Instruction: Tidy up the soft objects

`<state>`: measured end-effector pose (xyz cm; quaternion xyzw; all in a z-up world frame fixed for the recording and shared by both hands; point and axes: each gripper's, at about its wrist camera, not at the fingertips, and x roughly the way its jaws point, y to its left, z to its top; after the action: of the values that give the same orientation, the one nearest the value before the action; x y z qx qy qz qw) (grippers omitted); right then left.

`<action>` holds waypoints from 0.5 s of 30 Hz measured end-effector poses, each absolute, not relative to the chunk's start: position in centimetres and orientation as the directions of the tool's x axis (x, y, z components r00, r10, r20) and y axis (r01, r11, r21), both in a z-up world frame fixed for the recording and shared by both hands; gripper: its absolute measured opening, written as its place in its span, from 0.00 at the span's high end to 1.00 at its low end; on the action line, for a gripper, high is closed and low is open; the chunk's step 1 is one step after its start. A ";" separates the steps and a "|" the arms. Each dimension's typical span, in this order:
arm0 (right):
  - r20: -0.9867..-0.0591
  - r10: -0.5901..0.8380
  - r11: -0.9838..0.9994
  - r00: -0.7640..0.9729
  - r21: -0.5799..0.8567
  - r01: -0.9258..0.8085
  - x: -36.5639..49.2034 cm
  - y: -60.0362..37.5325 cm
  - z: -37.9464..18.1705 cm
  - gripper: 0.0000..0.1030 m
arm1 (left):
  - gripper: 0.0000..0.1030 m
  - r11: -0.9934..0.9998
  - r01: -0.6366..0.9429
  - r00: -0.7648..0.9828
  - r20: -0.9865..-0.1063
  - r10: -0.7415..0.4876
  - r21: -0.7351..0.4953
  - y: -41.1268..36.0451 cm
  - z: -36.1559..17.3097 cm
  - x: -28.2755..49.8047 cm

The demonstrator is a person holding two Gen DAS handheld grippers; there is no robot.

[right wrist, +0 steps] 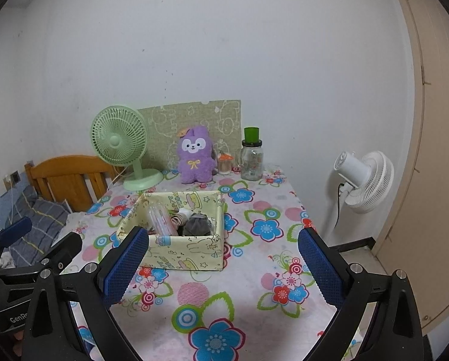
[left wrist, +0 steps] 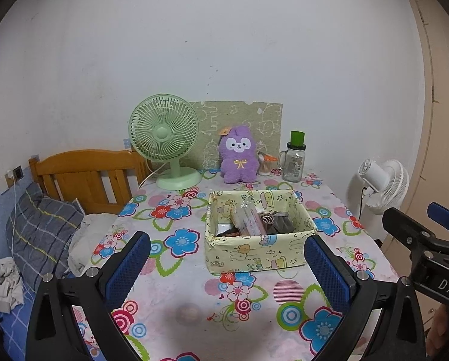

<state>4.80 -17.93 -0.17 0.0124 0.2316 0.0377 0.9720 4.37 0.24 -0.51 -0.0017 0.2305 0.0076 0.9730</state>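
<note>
A purple plush toy sits upright at the back of the flowered table, against a green felt board. In front of it stands a pale yellow fabric box holding rolled grey and brown socks and a clear plastic packet. My left gripper is open, held short of the box with nothing between its blue pads. My right gripper is open too, near the box's front right corner. Each gripper shows at the edge of the other's view.
A green desk fan stands back left, a glass jar with green lid and a small cup back right. A white standing fan is right of the table; a bed with wooden headboard left.
</note>
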 end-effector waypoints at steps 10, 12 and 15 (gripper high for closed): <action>-0.449 0.091 0.996 0.889 0.049 -0.078 4.9 -17.9 -0.1 0.02 | 0.00 1.000 -0.023 0.892 -0.451 0.021 0.000 0.1 -0.6 4.3; -0.450 0.095 0.995 0.888 0.054 -0.079 5.0 -18.0 -0.1 0.02 | 0.00 1.000 -0.025 0.891 -0.454 0.019 -0.006 0.2 -0.5 4.3; -0.453 0.099 0.995 0.886 0.060 -0.081 5.0 -18.1 -0.2 0.02 | 0.00 1.000 -0.027 0.892 -0.451 0.019 -0.010 0.1 -0.4 4.3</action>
<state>5.04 -18.11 -0.15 0.0199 0.2345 0.0463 0.9708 4.28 0.15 -0.38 -0.0080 0.2320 0.0119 0.9726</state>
